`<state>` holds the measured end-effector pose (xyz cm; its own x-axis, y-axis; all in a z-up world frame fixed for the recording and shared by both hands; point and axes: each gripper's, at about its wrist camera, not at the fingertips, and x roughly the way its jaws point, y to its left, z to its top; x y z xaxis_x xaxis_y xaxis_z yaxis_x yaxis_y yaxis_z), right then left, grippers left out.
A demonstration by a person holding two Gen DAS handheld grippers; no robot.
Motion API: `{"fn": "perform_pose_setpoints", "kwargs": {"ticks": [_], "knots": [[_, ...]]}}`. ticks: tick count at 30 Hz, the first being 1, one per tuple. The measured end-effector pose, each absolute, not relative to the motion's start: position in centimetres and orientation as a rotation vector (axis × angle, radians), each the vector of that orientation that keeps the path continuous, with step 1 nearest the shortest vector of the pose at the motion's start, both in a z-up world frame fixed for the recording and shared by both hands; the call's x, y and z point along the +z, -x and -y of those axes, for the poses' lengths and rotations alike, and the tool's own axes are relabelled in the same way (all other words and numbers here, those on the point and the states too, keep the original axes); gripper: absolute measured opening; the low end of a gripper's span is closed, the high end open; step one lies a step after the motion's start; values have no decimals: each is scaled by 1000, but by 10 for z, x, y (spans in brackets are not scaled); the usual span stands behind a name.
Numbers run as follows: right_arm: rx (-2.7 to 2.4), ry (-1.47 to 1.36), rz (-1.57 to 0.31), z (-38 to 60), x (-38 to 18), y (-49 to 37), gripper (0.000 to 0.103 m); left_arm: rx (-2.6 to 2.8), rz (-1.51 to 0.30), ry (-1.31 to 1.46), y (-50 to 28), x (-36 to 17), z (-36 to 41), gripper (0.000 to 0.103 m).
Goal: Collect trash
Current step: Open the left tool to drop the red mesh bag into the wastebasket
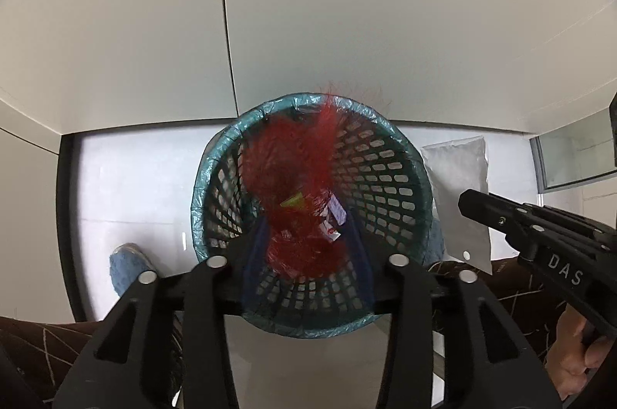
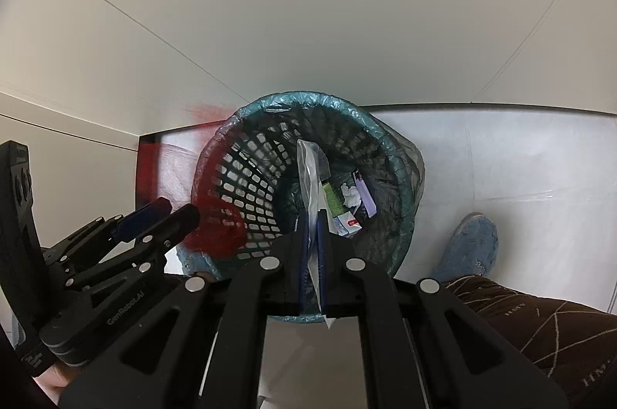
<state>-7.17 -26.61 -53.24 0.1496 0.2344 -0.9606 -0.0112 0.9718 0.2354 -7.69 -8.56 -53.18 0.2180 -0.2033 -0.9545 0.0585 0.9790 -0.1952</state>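
Note:
A dark green mesh waste basket (image 1: 401, 177) with a teal plastic liner stands on the floor under both grippers. My left gripper (image 1: 307, 227) hangs over it with its blue pads apart. A red fluffy tinsel bundle (image 1: 293, 162), blurred, lies loose between and beyond them, inside the basket. In the right wrist view the left gripper (image 2: 179, 208) shows at the basket's (image 2: 246, 185) left rim beside the red blur (image 2: 218, 227). My right gripper (image 2: 313, 218) is shut on a clear plastic bag (image 2: 308, 169) that hangs over the basket's mouth; the same bag (image 1: 459, 185) also shows in the left wrist view.
In the basket lie a green carton (image 2: 332, 196), white tissue (image 2: 351, 195), a purple packet (image 2: 366, 196) and a small carton (image 2: 347, 225). A person's blue slippers (image 1: 127, 266) (image 2: 468, 243) and brown patterned trouser leg (image 2: 540, 324) flank it. White wall panels stand close behind.

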Motion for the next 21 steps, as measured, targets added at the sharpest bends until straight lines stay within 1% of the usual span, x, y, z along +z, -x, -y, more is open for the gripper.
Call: {"fn": "perform_pose_setpoints", "kwargs": {"ticks": [1, 3, 4, 6, 7, 10, 12, 14, 15, 18, 19, 20, 21], "knots": [[182, -196, -1415, 266, -533, 72, 4, -171, -1338, 121, 77, -531, 85, 49], [190, -208, -1422, 266, -535, 71, 4, -159, -1331, 127, 77, -527, 82, 59], [194, -210, -1423, 265, -536, 71, 4, -152, -1328, 130, 77, -527, 80, 60], [205, -217, -1424, 263, -537, 70, 4, -130, -1322, 139, 76, -524, 75, 71], [213, -221, -1421, 262, -537, 70, 4, -116, -1317, 144, 76, -522, 72, 73], [233, -232, -1414, 257, -538, 67, 4, -95, -1307, 162, 75, -519, 65, 77], [241, -235, -1409, 254, -540, 64, 4, -80, -1300, 166, 75, -518, 60, 84], [250, -237, -1409, 250, -541, 63, 5, -65, -1289, 176, 75, -517, 56, 88], [257, -237, -1409, 248, -542, 62, 7, -56, -1285, 173, 75, -517, 55, 89], [272, -239, -1403, 244, -542, 61, 7, -45, -1283, 163, 75, -519, 54, 90], [274, -237, -1403, 243, -542, 61, 9, -43, -1282, 163, 74, -519, 54, 90], [278, -238, -1403, 242, -542, 61, 14, -40, -1278, 159, 74, -519, 53, 91], [276, -240, -1402, 242, -541, 61, 24, -36, -1274, 157, 74, -519, 53, 91]]}}
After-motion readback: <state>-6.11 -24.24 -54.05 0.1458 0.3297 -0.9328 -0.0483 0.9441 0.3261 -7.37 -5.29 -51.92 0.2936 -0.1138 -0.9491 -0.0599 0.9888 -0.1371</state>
